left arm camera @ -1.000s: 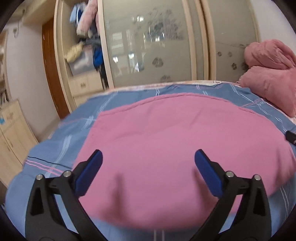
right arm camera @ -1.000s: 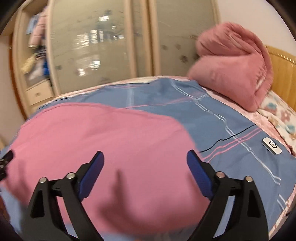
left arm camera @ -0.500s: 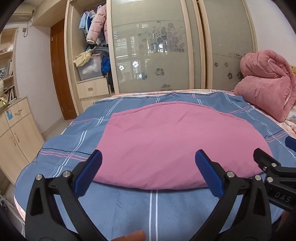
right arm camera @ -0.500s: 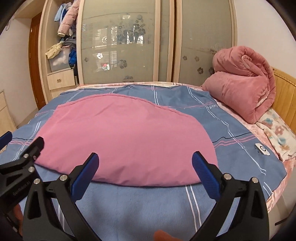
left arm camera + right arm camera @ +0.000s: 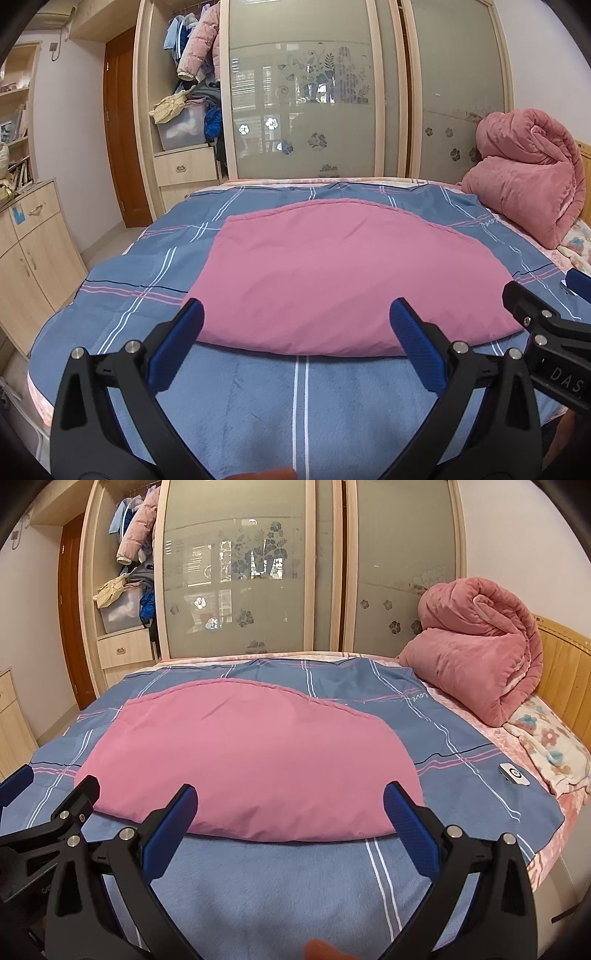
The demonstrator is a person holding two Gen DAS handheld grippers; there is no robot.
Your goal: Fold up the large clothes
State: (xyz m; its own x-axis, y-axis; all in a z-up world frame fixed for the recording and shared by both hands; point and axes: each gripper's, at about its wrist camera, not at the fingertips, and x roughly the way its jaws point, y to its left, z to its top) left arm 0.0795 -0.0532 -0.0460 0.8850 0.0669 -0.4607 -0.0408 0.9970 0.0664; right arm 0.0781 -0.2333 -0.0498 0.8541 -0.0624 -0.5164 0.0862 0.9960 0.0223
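Observation:
A large pink garment (image 5: pixel 347 277) (image 5: pixel 251 760) lies folded flat on the blue plaid bed cover (image 5: pixel 295 398) (image 5: pixel 266 882), its near folded edge facing me. My left gripper (image 5: pixel 295 321) hovers open above the near edge, nothing between its blue pads. My right gripper (image 5: pixel 290 805) is likewise open and empty, held back from the same edge. Each gripper shows in the other's view: the right one (image 5: pixel 546 332) at the right border, the left one (image 5: pixel 48 819) at the left border.
A rolled pink quilt (image 5: pixel 524 184) (image 5: pixel 476 653) sits at the bed's far right by the wooden headboard (image 5: pixel 565 664). A small white device (image 5: pixel 514 773) lies on the cover at right. Wardrobe sliding doors (image 5: pixel 314 92) stand behind the bed; a cabinet (image 5: pixel 26 251) is at left.
Both grippers have pulled back and up from the pink garment, which now lies still and flat. They were low over it a second ago; more of the bed shows now.

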